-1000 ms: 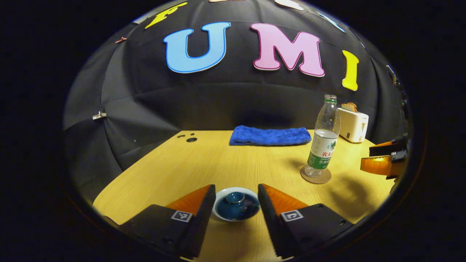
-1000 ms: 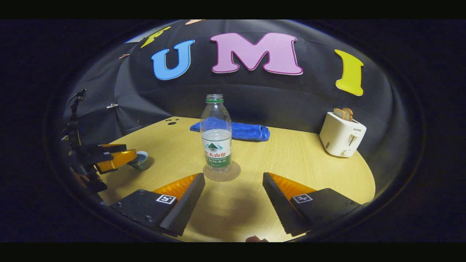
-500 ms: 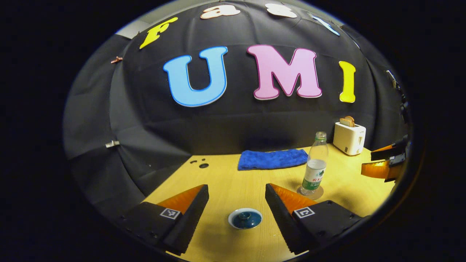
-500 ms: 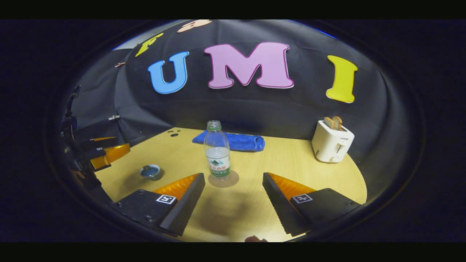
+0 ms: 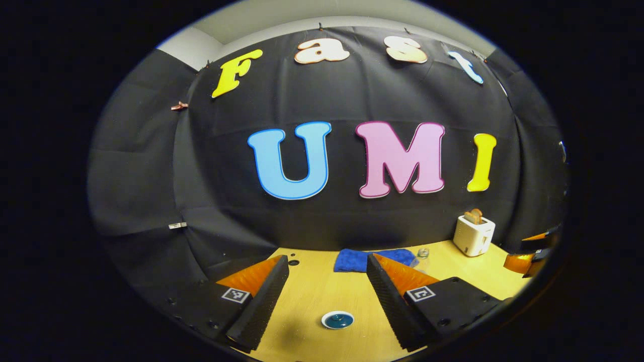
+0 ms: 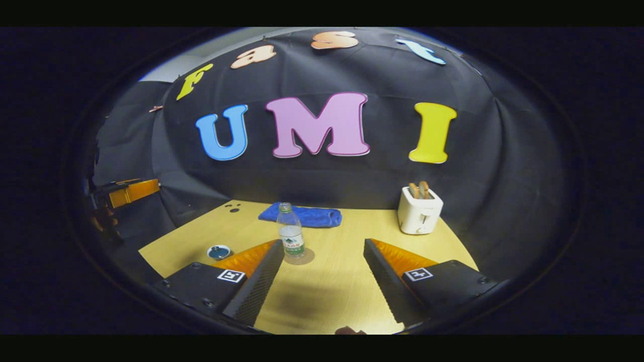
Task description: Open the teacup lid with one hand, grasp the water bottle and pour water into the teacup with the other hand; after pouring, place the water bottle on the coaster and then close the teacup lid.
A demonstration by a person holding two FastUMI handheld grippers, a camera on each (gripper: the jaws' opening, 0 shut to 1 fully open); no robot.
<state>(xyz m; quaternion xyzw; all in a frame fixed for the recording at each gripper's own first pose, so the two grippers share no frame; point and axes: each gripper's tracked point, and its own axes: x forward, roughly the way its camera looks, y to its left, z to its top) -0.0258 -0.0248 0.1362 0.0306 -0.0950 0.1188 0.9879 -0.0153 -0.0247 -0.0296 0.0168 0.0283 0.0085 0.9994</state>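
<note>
We note both grippers pulled back and higher than a second ago, left gripper [image 5: 327, 291] and right gripper [image 6: 322, 274] spread wide and empty, the lidded teacup [image 5: 337, 320] now small on the table [image 6: 342, 296], the bottle [image 6: 291, 236] upright on its coaster [image 6: 306, 259].
</note>
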